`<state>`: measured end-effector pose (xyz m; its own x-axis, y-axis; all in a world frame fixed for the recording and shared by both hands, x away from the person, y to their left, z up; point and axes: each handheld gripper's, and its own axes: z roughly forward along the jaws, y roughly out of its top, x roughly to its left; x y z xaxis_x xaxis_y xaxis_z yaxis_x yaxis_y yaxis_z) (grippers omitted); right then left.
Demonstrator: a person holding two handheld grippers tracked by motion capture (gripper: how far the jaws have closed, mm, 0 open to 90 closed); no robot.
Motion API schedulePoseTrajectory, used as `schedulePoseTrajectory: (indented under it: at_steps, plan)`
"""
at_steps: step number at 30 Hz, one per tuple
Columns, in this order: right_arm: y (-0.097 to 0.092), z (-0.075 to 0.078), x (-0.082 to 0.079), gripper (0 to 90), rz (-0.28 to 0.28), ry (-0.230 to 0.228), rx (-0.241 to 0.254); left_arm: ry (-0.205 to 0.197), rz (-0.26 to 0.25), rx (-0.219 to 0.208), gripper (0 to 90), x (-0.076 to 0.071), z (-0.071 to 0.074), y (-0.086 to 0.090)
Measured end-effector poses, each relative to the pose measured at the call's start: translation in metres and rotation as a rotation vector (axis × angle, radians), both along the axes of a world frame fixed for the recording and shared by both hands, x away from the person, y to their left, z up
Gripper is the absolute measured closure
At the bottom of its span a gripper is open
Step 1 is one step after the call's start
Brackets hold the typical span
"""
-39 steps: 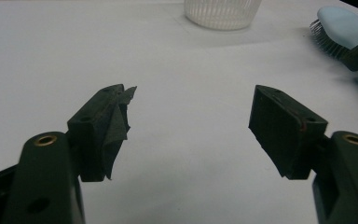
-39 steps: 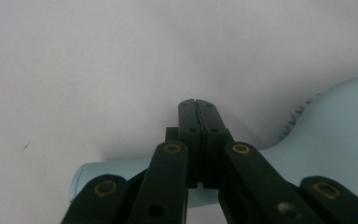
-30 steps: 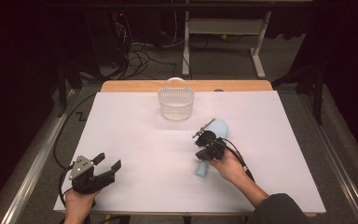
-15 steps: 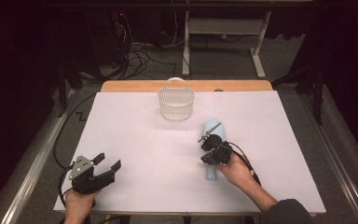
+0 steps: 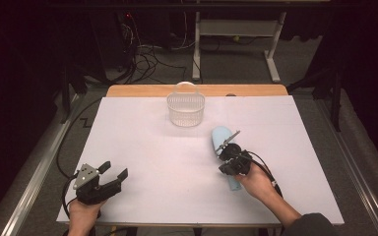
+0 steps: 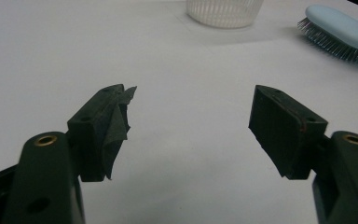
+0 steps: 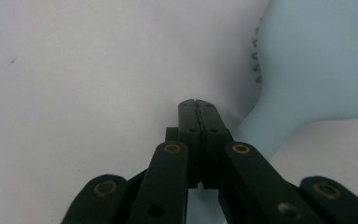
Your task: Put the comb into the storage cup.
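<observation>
The pale blue plastic hairbrush [image 5: 222,147] lies bristles-down on the white desk [image 5: 142,147], near the clear ribbed plastic basket [image 5: 185,109]. The right gripper [image 5: 226,145], fingers pressed fully together on nothing, sits over its handle; the left gripper [image 5: 114,171] rests apart, fingers spread, empty. Judging by this, the step is nudging the brush; gripping it next calls for opening first. No writing is legible.
</observation>
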<state>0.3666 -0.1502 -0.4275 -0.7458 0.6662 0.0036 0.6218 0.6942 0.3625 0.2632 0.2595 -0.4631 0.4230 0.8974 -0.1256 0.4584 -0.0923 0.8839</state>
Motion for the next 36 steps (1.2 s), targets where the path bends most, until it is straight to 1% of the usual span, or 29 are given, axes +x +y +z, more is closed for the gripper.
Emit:
schedulePoseTrajectory:
  at_steps: [6,7,10,12,14,15,18,20,22,25,26,27,30,35,36]
  plan:
    - [-0.009,0.000,0.000,90.0,-0.024,-0.004,-0.013,0.000,0.001,-0.001,29.0,0.000,0.000,0.000]
    - [-0.011,0.000,0.001,90.0,-0.019,-0.007,-0.012,0.000,0.001,-0.001,28.9,0.000,0.000,0.000]
    - [-0.015,0.001,0.000,90.0,-0.044,-0.007,-0.015,0.001,0.002,-0.001,29.0,0.000,0.000,0.000]
    - [-0.019,0.001,0.001,90.0,-0.037,-0.012,-0.023,0.001,0.002,-0.001,29.0,0.000,0.000,0.000]
    - [-0.021,0.001,0.001,90.0,-0.057,-0.013,-0.022,0.001,0.002,0.000,29.0,0.000,0.000,0.000]
    - [-0.022,0.001,0.002,90.0,-0.053,-0.017,-0.024,0.001,0.003,0.000,28.9,0.000,0.000,0.000]
    - [-0.026,0.001,0.002,90.0,-0.072,-0.018,-0.022,0.001,0.003,-0.001,29.0,0.000,0.000,0.000]
    - [-0.028,0.002,0.003,90.0,-0.062,-0.025,-0.025,0.001,0.003,-0.001,29.0,0.000,0.000,0.000]
    - [-0.029,0.001,0.002,90.0,-0.073,-0.026,-0.021,0.002,0.004,0.000,29.0,0.000,0.000,0.000]
    - [-0.031,0.001,0.003,90.0,-0.073,-0.031,-0.024,0.000,0.003,0.000,28.9,0.000,0.000,0.000]
    - [-0.031,0.002,0.002,90.0,-0.084,-0.027,-0.022,0.001,0.004,0.000,28.9,0.000,0.000,0.001]
    - [-0.032,0.001,0.003,90.0,-0.075,-0.032,-0.019,-0.001,0.004,-0.002,29.0,0.000,0.000,0.001]
    - [-0.033,0.001,0.002,90.0,-0.085,-0.036,-0.020,0.000,0.004,-0.001,29.0,0.000,0.000,0.000]
    - [-0.033,0.001,0.002,90.0,-0.079,-0.040,-0.018,-0.002,0.005,-0.004,28.9,0.000,0.000,0.001]
    - [-0.034,0.001,0.001,87.3,-0.075,-0.039,-0.007,-0.003,0.002,-0.004,29.0,0.000,0.000,0.000]
